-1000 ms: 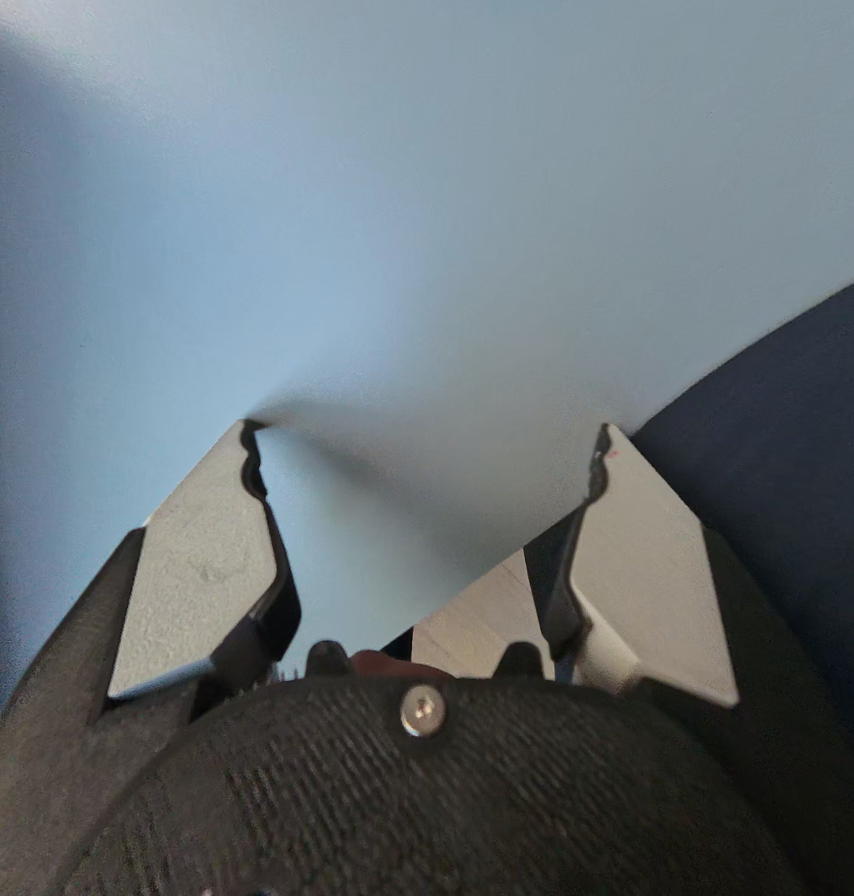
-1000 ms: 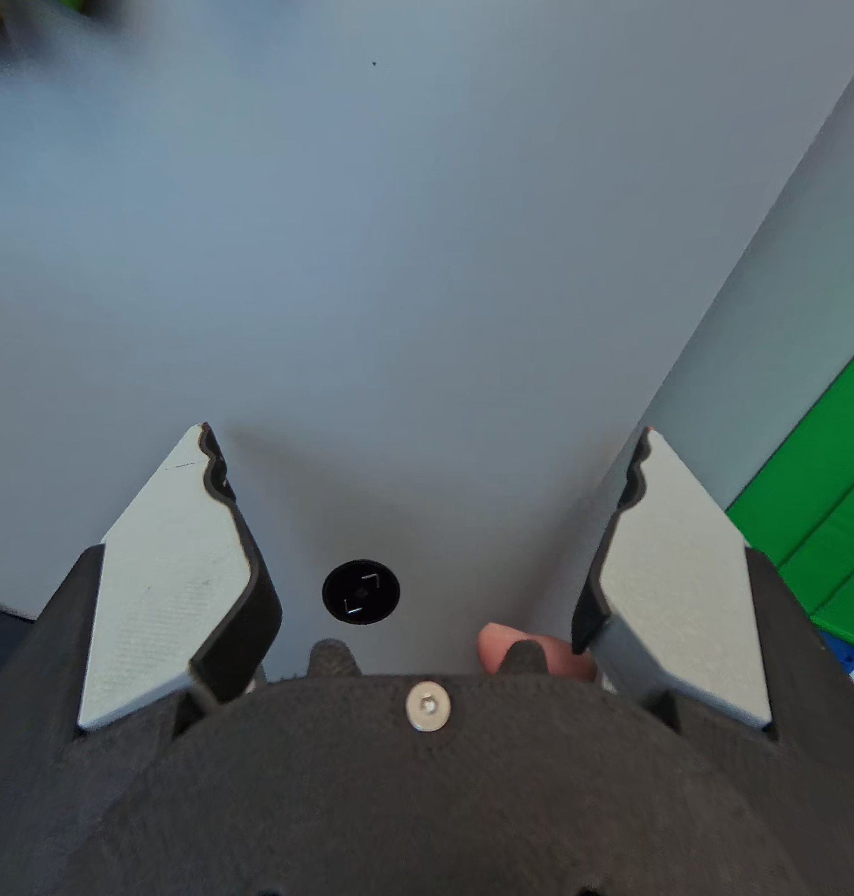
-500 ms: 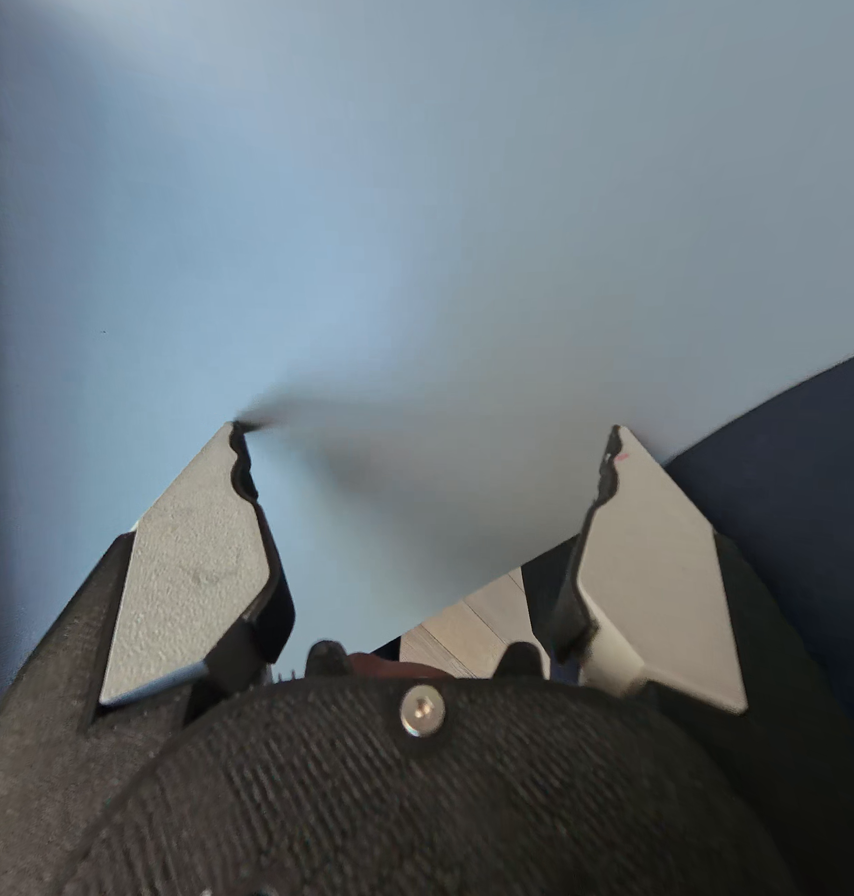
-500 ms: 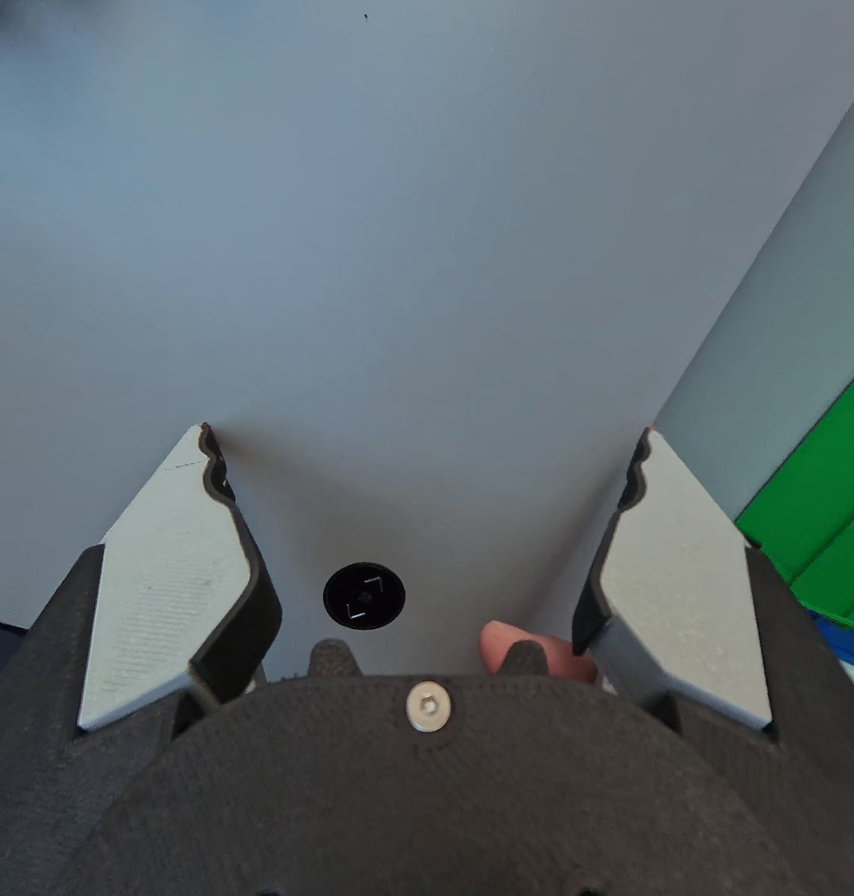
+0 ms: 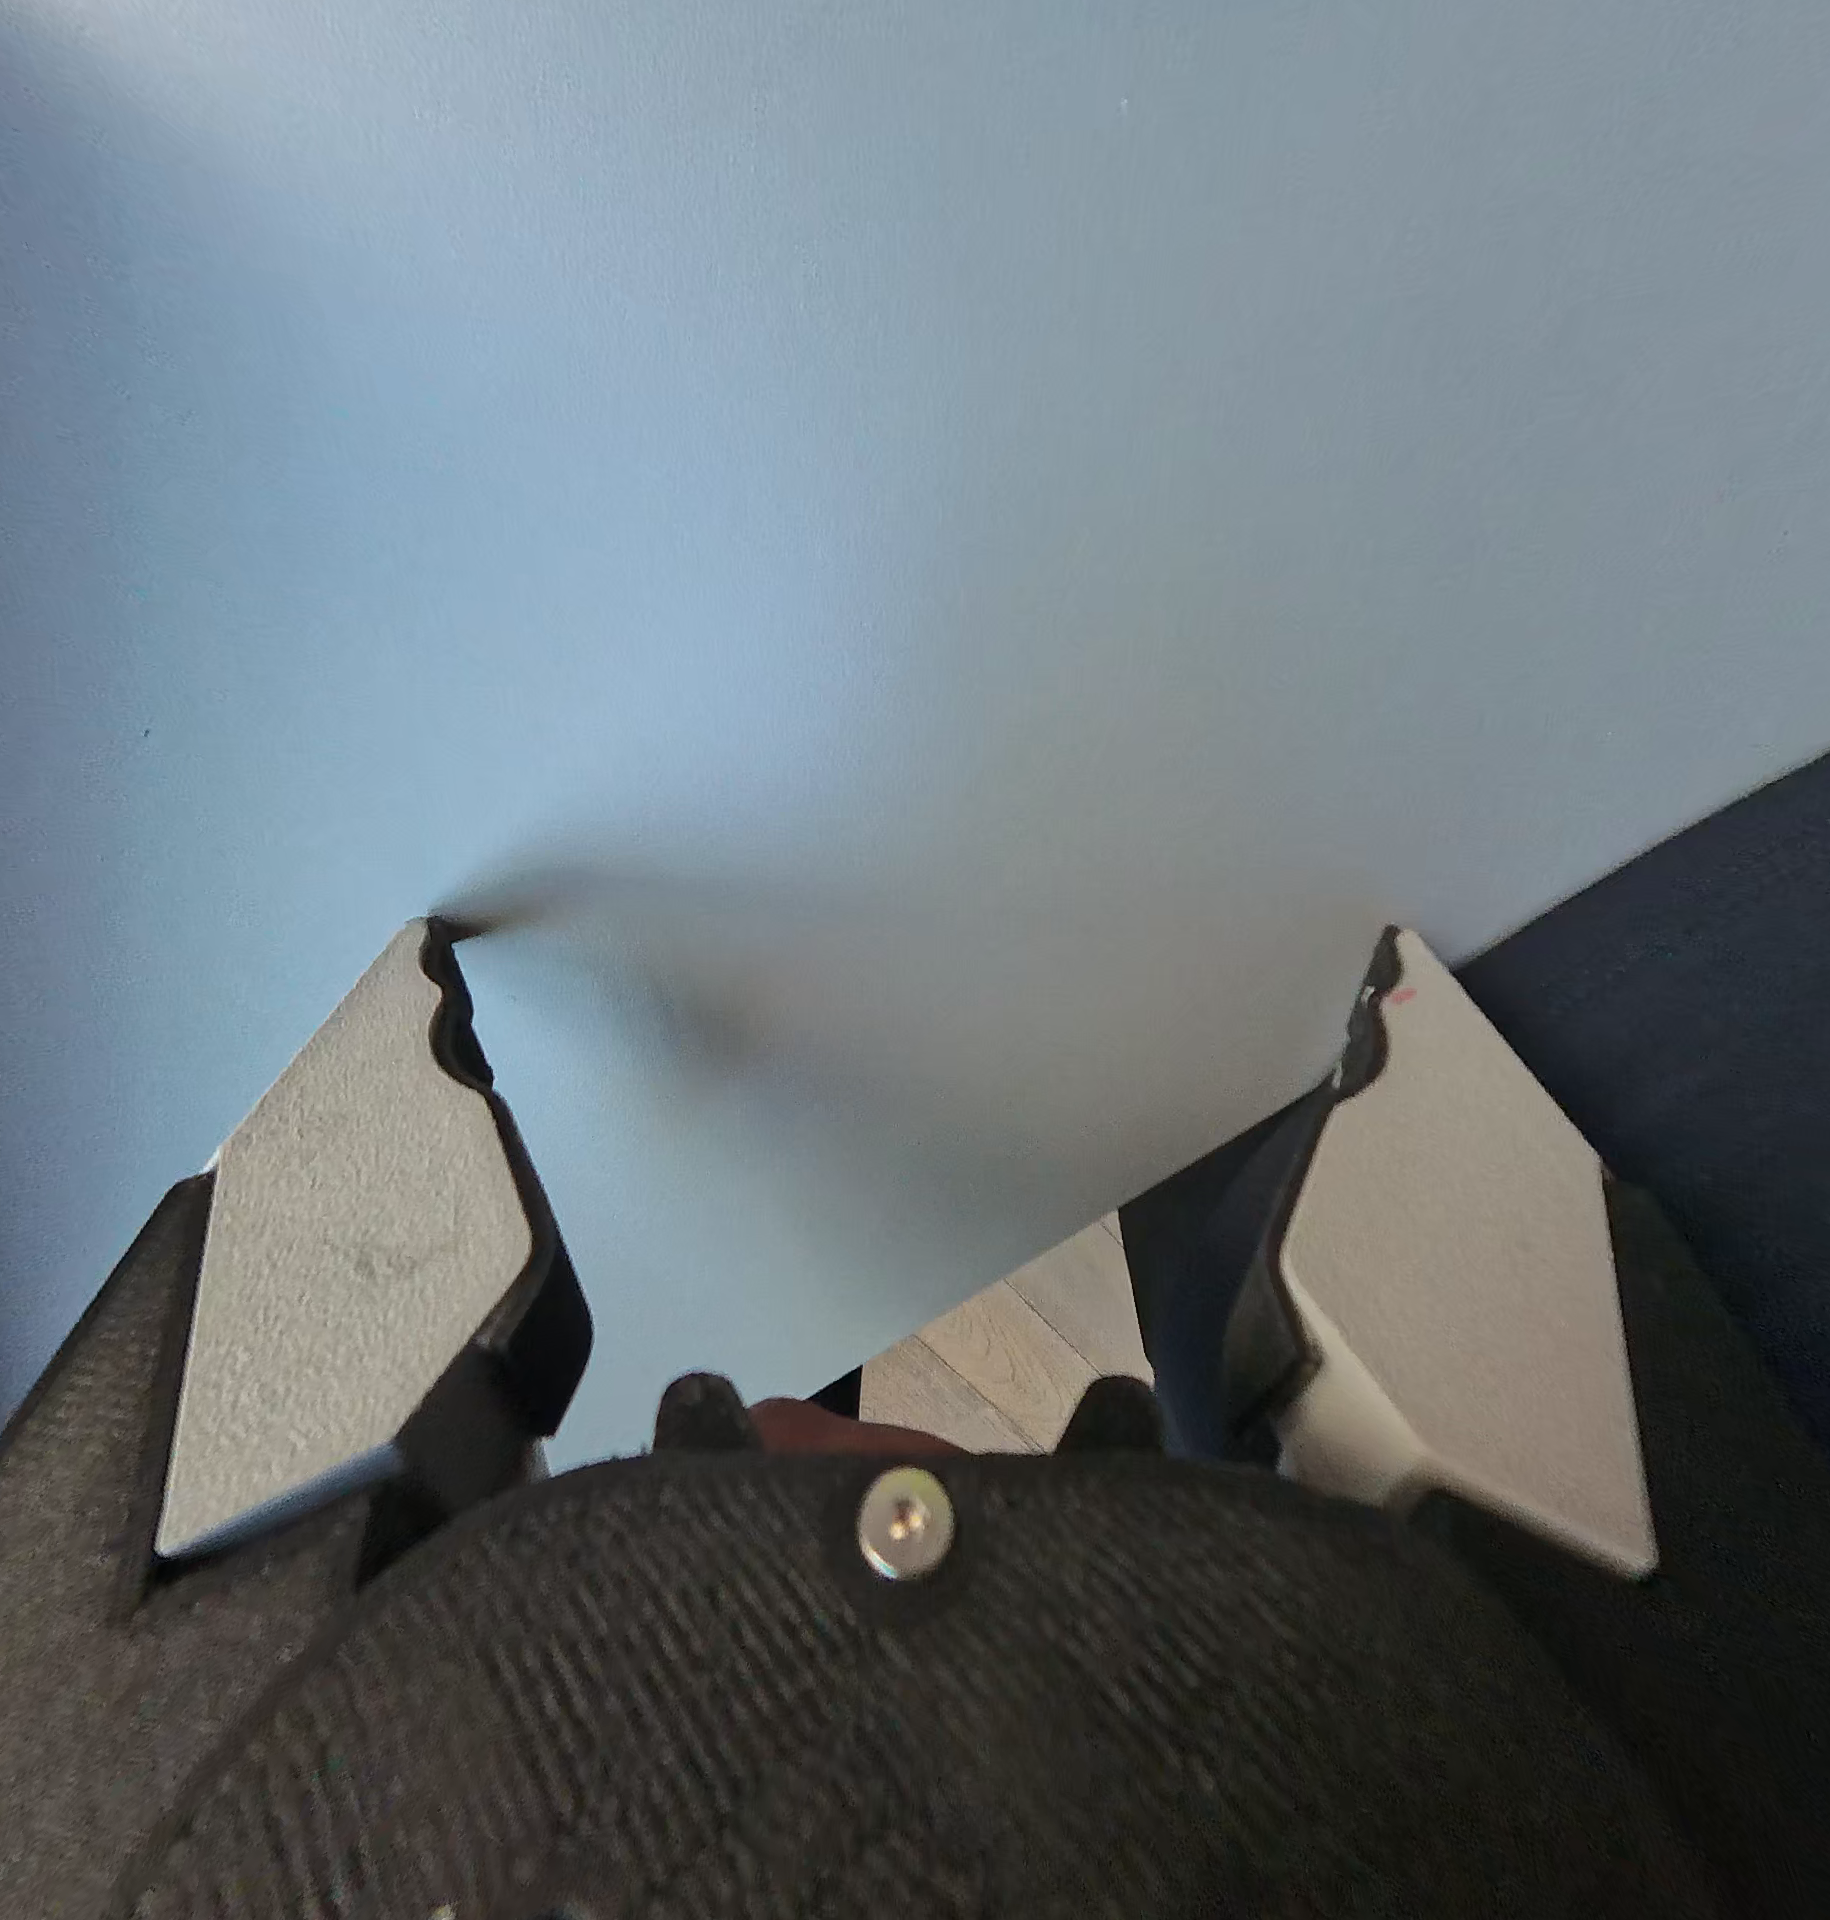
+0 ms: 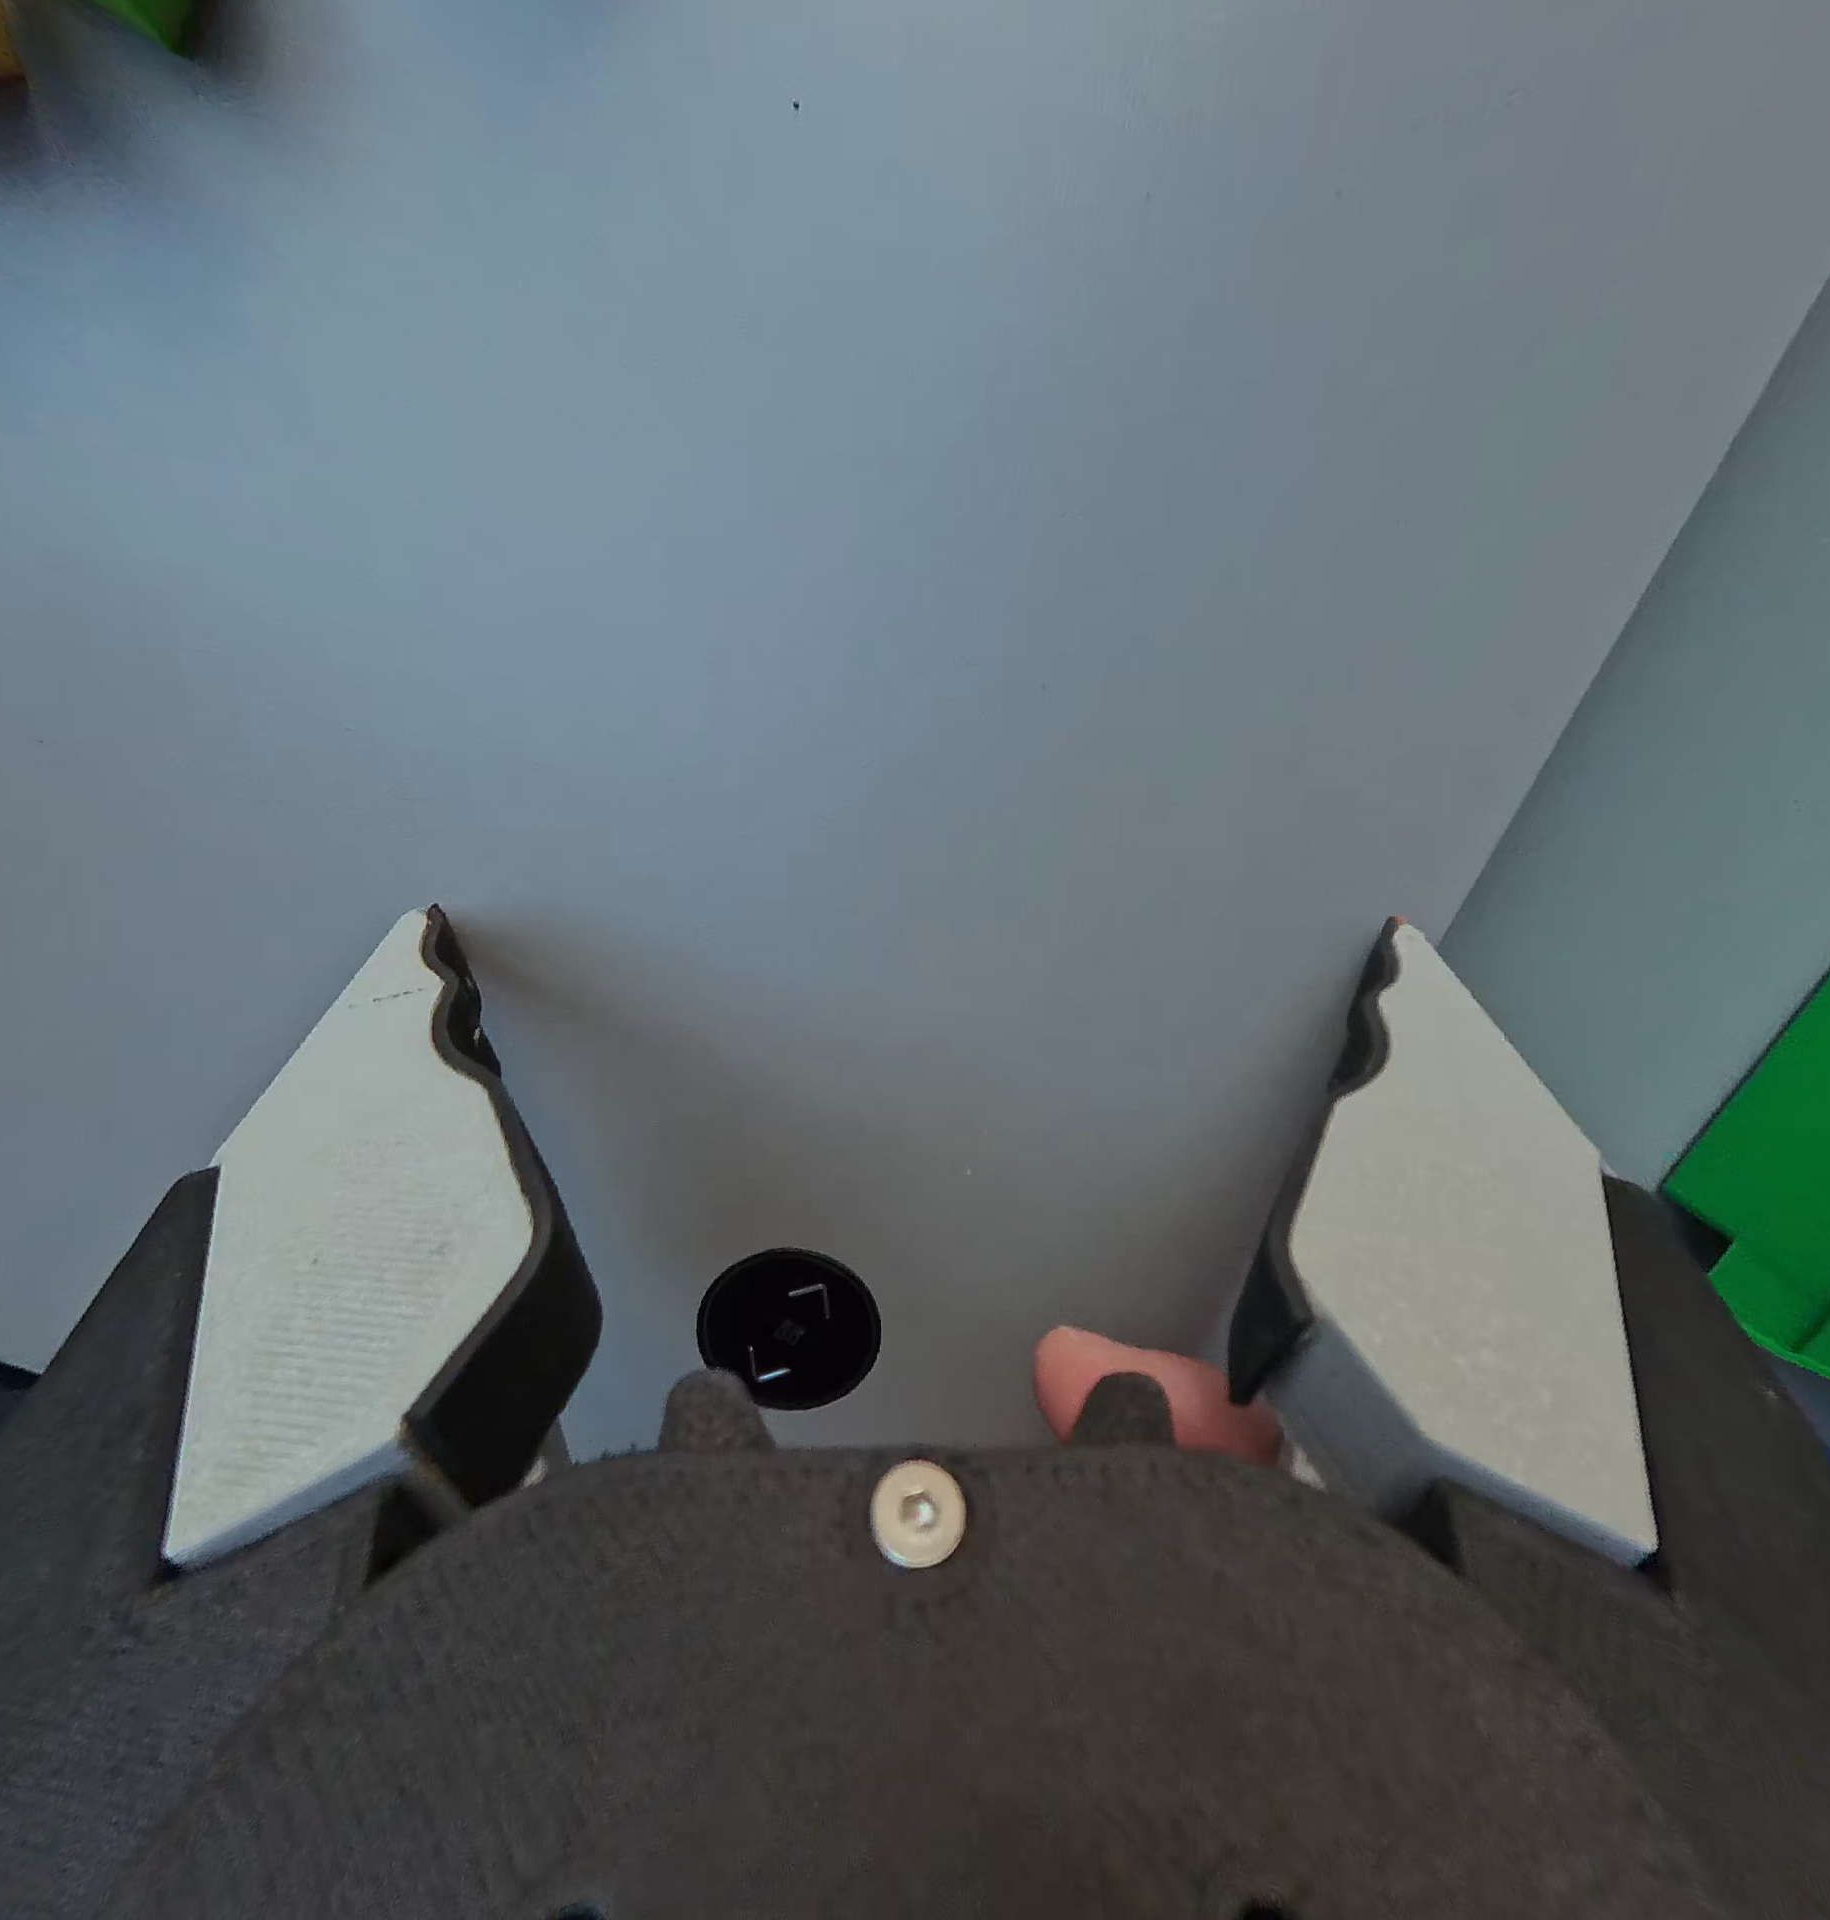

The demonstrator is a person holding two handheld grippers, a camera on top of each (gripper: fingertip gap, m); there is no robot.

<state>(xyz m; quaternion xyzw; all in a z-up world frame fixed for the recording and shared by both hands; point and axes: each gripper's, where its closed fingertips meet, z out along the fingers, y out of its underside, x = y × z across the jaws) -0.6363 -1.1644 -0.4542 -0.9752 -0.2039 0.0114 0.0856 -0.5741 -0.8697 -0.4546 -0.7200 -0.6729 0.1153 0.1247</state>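
My left gripper [image 5: 911, 935] is spread wide. Nothing is between its 2 fingers [image 5: 371, 1195], and the pads press on nothing. It hangs low over a pale blue table top [image 5: 890, 468]. The left fingertip looks like it touches the top, or is just above it; I cannot tell which. A dark shadow runs out from that tip. The right fingertip sits at the table's edge, next to a dark blue cloth [image 5: 1669, 1039]. Below the edge I see 1 strip of pale wood floor [image 5: 1004, 1340].

My right gripper [image 6: 911, 925] is spread wide too, with bare table top [image 6: 890, 520] between its 2 fingers [image 6: 371, 1226]. It holds nothing. Nearest to it is 1 small round black disc [image 6: 788, 1328] lying flat on the table, close to the gripper's body and nearer the left finger. Beside the right finger I see 1 fingertip of my hand [image 6: 1150, 1392] poking out under the gripper.

Off to the right, past the table's edge, is 1 bright green thing [image 6: 1784, 1195]. In the far left corner there is a blurry green and yellow bit [image 6: 59, 31].

Both grippers point forward and tip down at the table.
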